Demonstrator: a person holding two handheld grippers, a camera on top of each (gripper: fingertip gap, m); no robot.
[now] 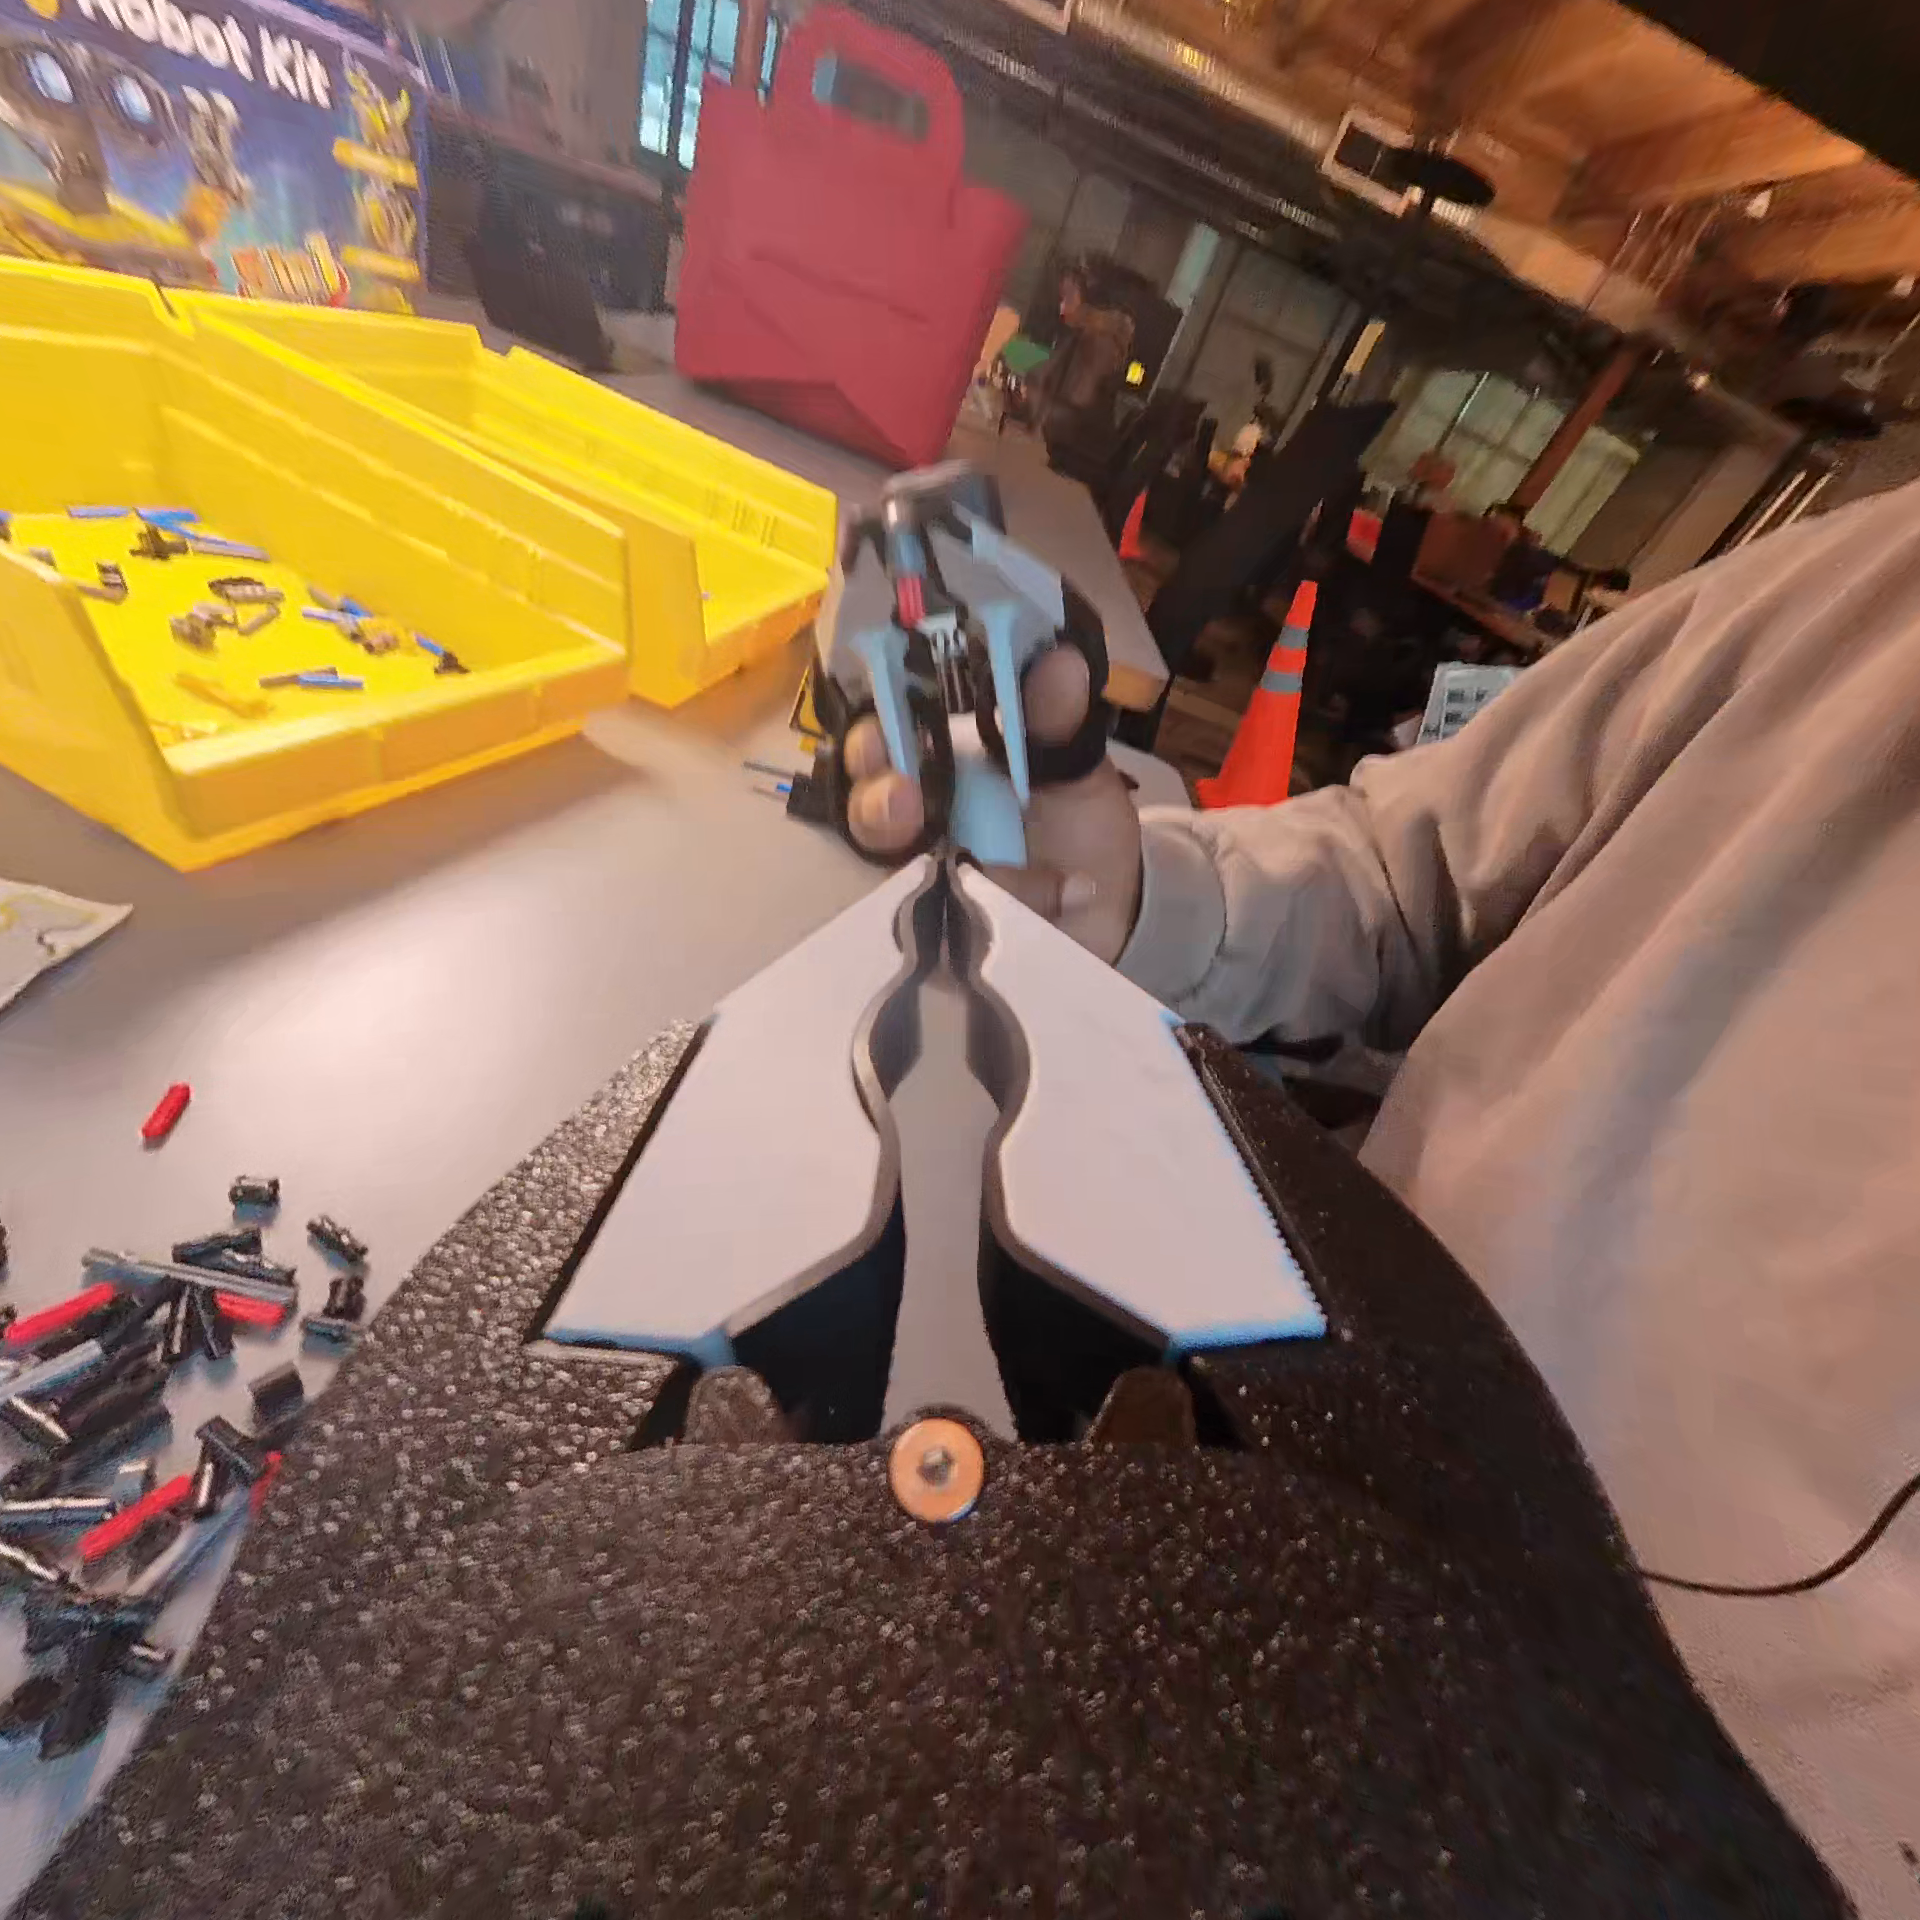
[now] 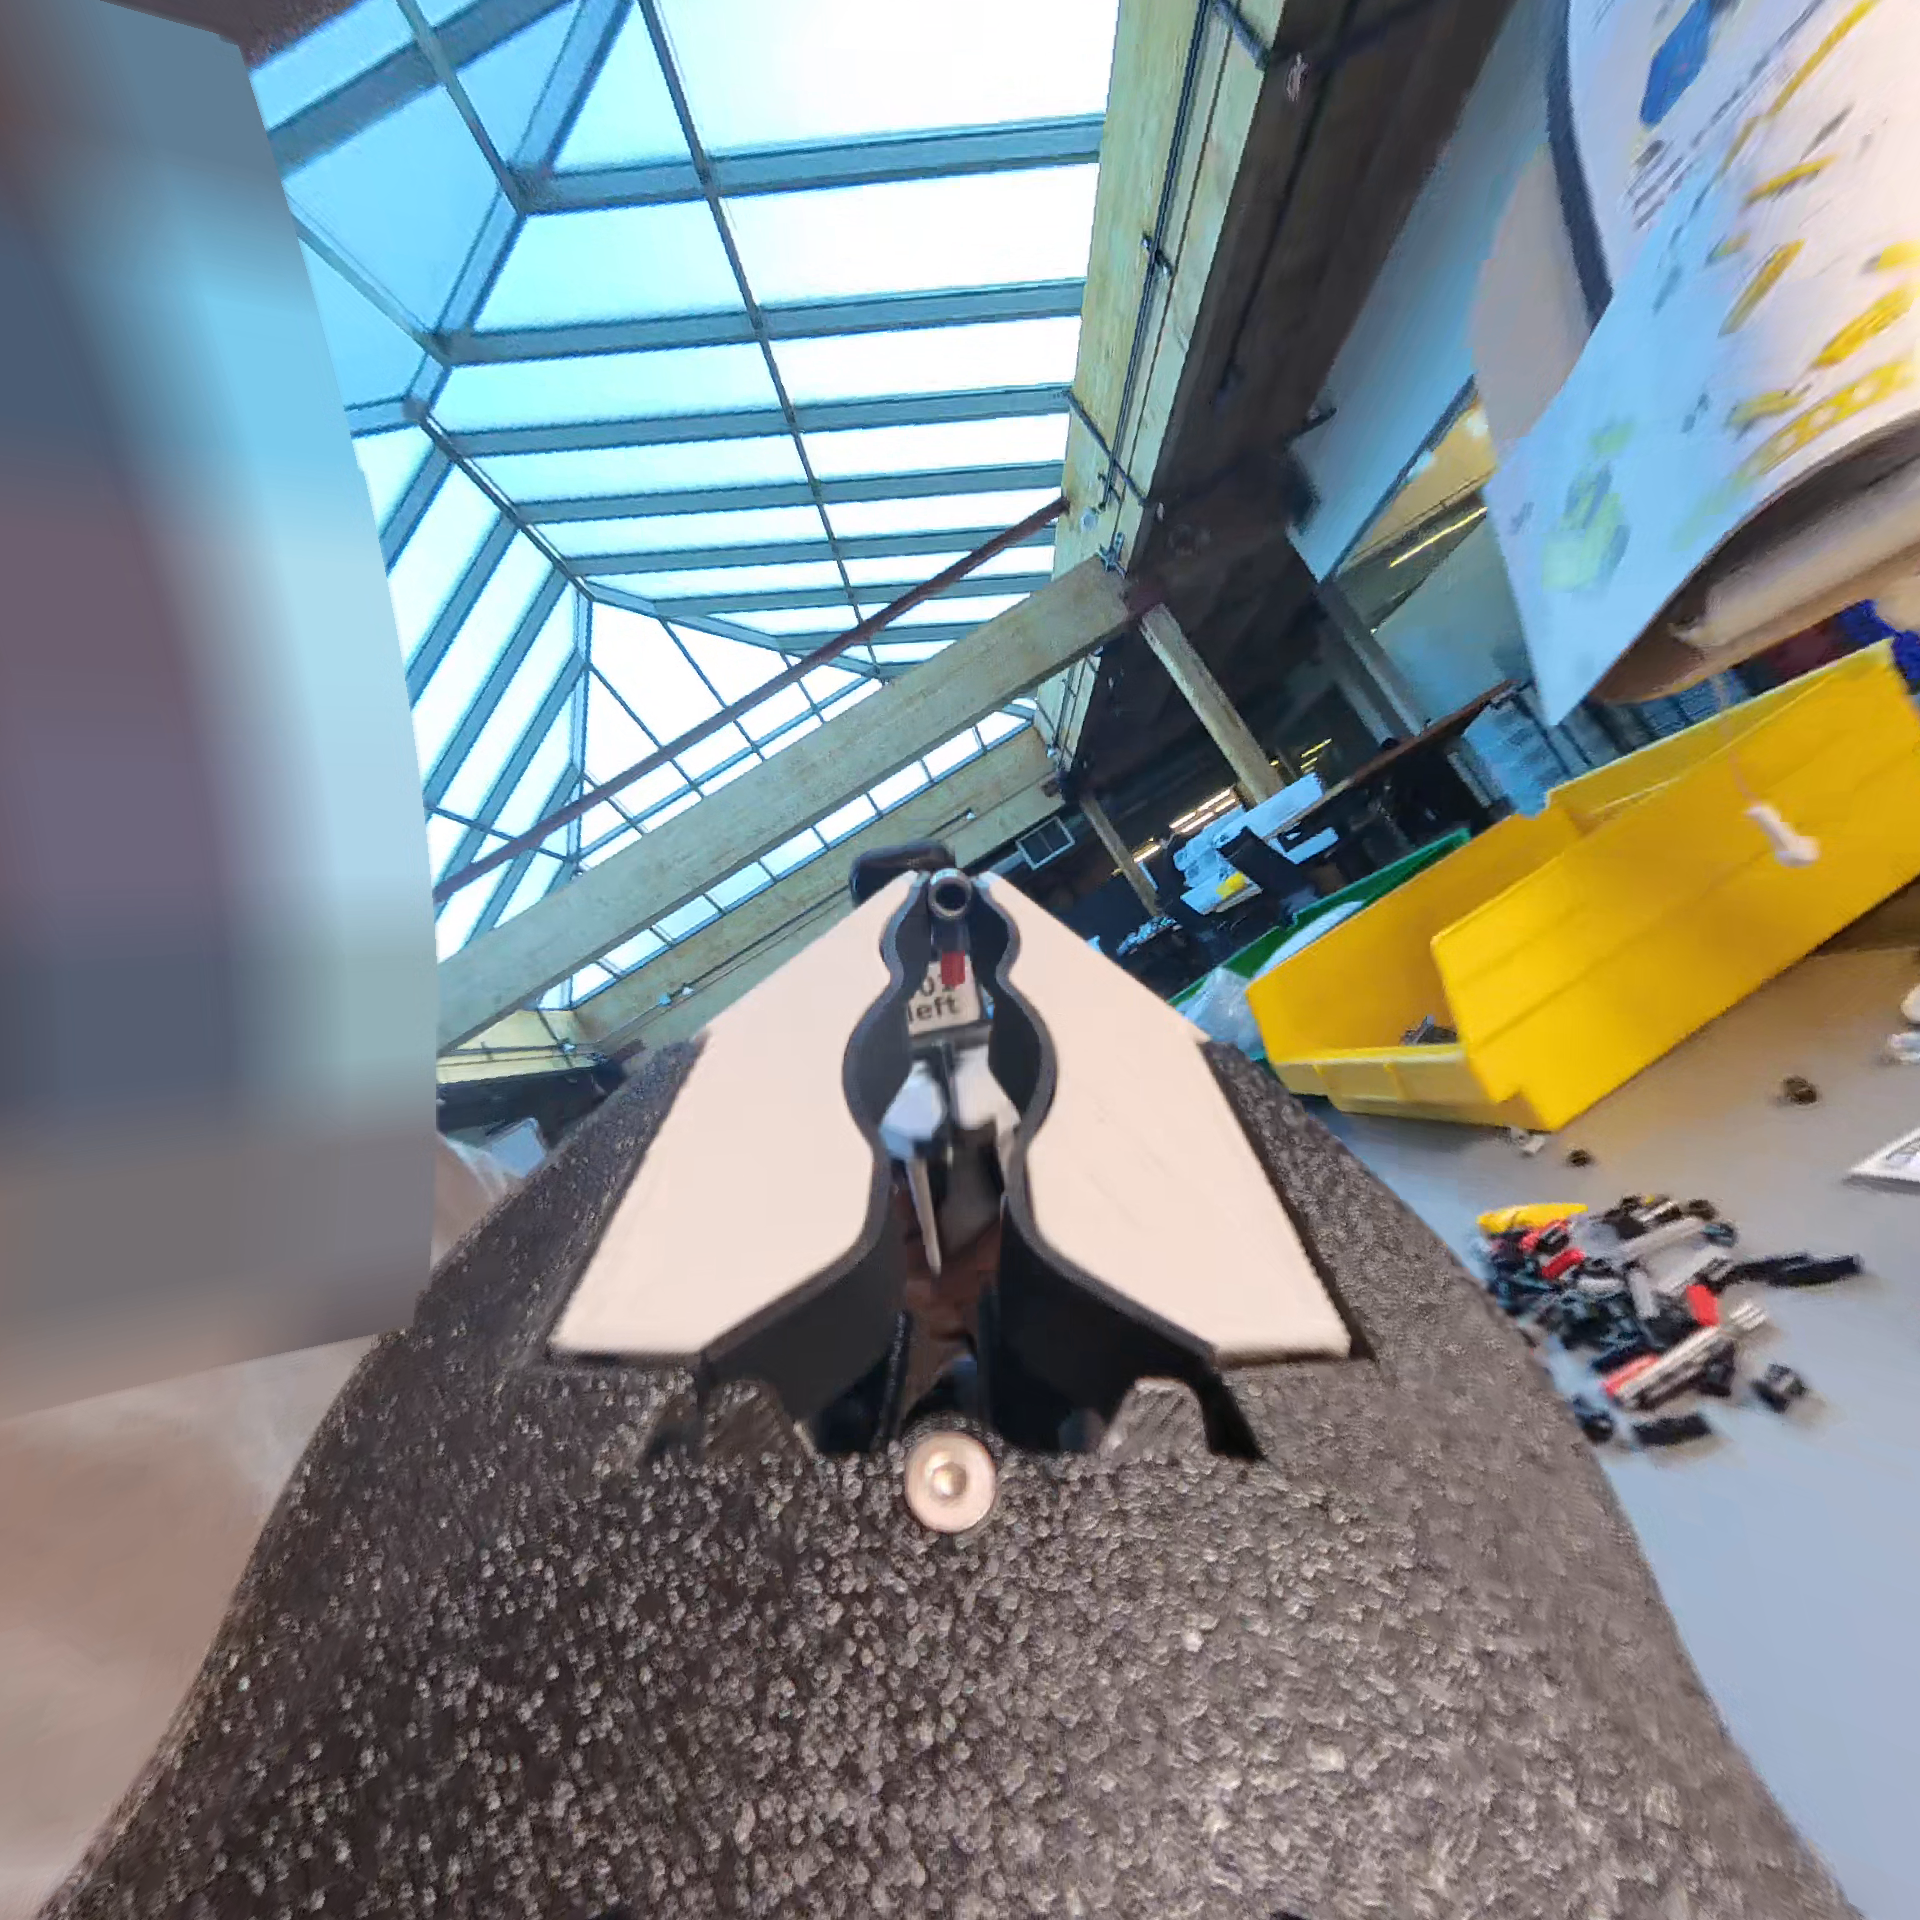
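My right gripper point(image 2: 950, 902) points up toward a skylight. It is shut on a small grey tube with a red pin point(image 2: 948, 920) at its tips. In the left wrist view a hand point(image 1: 1049, 821) holds this right gripper point(image 1: 914, 551) up above the grey table point(image 1: 436, 966), with the grey-and-red piece point(image 1: 902, 582) in it. My left gripper point(image 1: 945, 888) is shut, its tips just below that hand. A thin dark sliver shows between its tips; I cannot tell what it is. The left gripper shows blurred through the right jaws' gap point(image 2: 940, 1122).
Yellow bins point(image 1: 395, 727) point(image 2: 1558, 997) stand on the table, one holding several small parts. A pile of black, red and grey parts point(image 1: 135, 1382) point(image 2: 1652, 1309) lies close by, with a loose red pin point(image 1: 166, 1110). There are also a blue kit box point(image 1: 208, 135), red bag point(image 1: 831, 239), orange cone point(image 1: 1262, 717), printed sheets point(image 2: 1725, 343) and a beige sleeve point(image 1: 1558, 935). Some 7 cm of space lies between my two pairs of fingers.
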